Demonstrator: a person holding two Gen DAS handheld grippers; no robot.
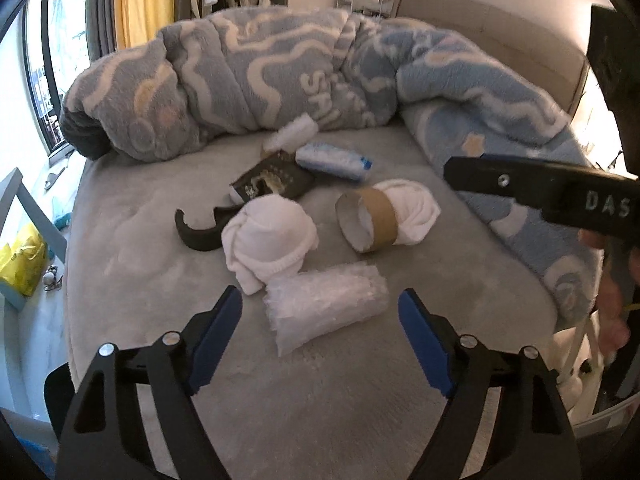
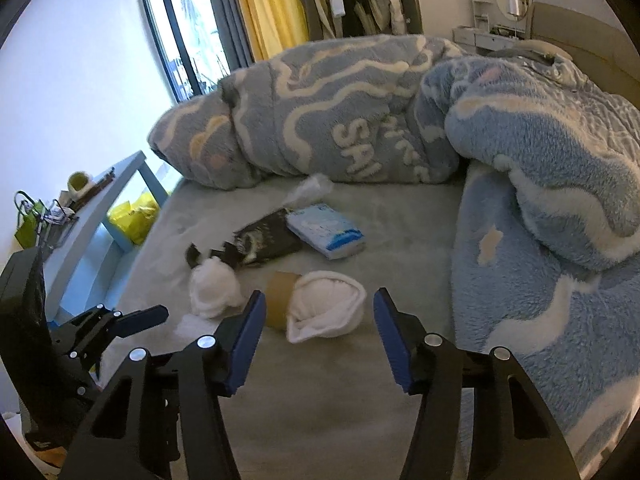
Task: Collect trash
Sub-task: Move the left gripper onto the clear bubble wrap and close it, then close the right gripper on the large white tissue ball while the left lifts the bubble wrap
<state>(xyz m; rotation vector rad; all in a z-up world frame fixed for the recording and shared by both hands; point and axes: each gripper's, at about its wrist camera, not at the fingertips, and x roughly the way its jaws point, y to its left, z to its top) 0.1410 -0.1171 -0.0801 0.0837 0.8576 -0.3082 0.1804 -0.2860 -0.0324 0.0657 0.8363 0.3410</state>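
Bubble wrap roll (image 1: 326,306): see-through and soft, it lies on the grey bed sheet (image 1: 132,240) just past the left gripper (image 1: 320,320).
Left gripper jaws: apart and holding nothing; the roll sits a bit ahead of the blue pads (image 1: 218,334).
Right gripper (image 2: 318,332) jaws: apart and empty too, pointing at the rolled white cloth (image 2: 326,306).
Trash spot: all the trash lies in one small heap in the middle of the bed.
Slip risk: I think the roll could squash flat and slide out, because it is puffy and smooth.
Mix-up risk: the white sock bundle (image 1: 268,236) touches the roll, so a wide grab may pinch it as well.
Tube risk: the cardboard tube (image 1: 366,220) is stuck around the white cloth, so both could come up together.
Bump risk: the two grippers are close, and the right one crosses the left view, so they may knock.
Open room: bare sheet in front and to the left.
Far trash: dark wrapper (image 1: 272,180), tissue pack (image 1: 334,160), clear wrap (image 1: 290,131).
Edges: the blue fluffy blanket (image 1: 256,80) walls off the back and right; the bed edge drops on the left.
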